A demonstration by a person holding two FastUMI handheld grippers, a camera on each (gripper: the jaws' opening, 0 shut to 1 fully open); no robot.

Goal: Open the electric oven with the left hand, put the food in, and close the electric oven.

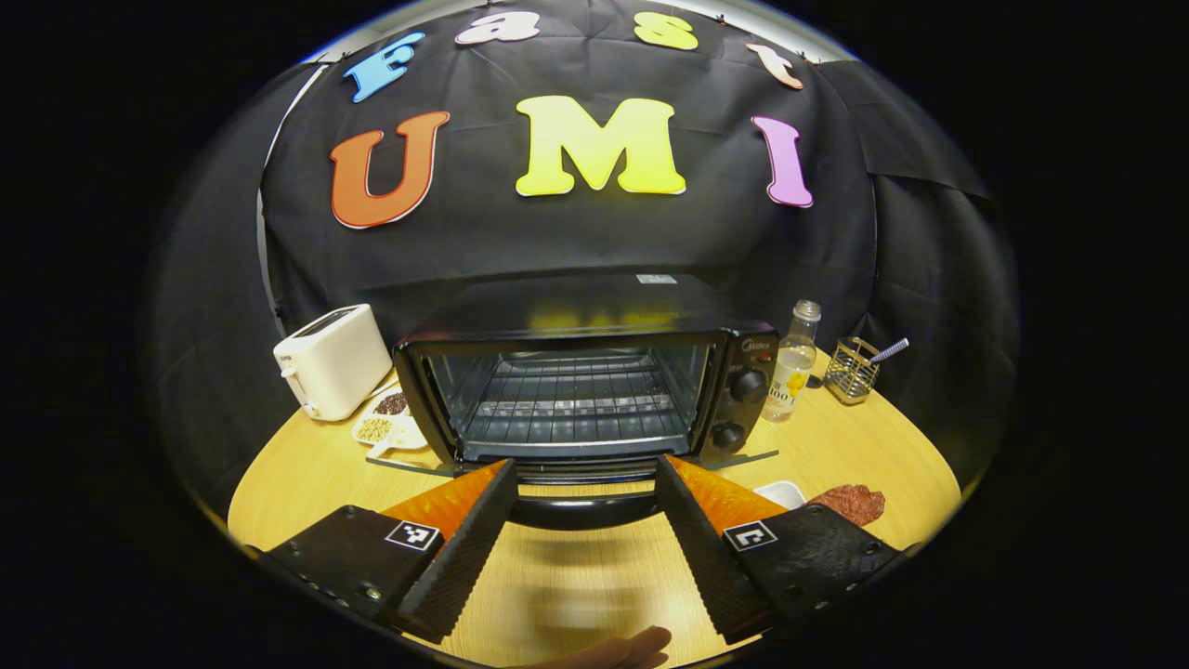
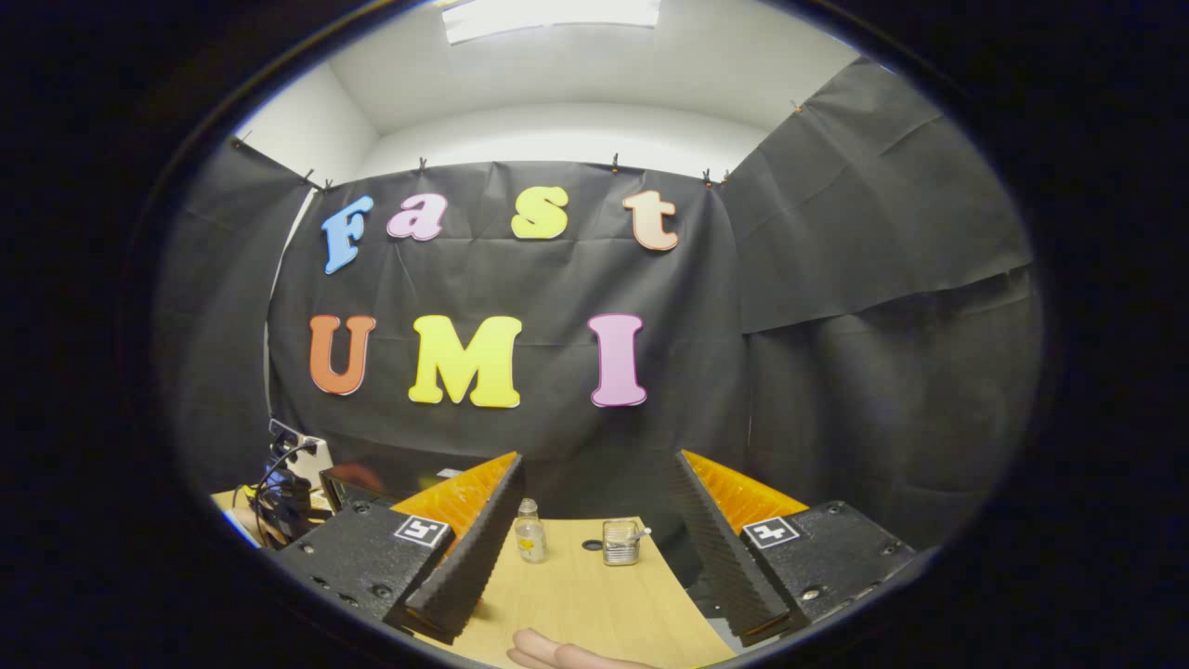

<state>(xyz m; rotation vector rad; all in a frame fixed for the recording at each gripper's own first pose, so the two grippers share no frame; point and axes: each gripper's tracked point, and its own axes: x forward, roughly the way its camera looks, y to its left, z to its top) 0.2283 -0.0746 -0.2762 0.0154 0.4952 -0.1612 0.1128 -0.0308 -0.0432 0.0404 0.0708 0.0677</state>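
left gripper [image 1: 583, 483] wide, empty, at oven door handle [image 1: 581, 509] | right gripper [image 2: 594, 483] wide, empty, above bench [image 2: 594, 595] | electric oven [image 1: 585, 390] open, centre bench | food [image 1: 850, 503] right of door | labels illegible

1. Left gripper [image 1: 585, 483]: two ridged, wedge-shaped jaws; outboard of each sits a black textured block with a square black-and-white marker tag and small screws.
2. Right gripper [image 2: 594, 483]: same build, a tag on each block, with screws below.
3. Bare fingertips [image 2: 557, 652] beneath the jaws.
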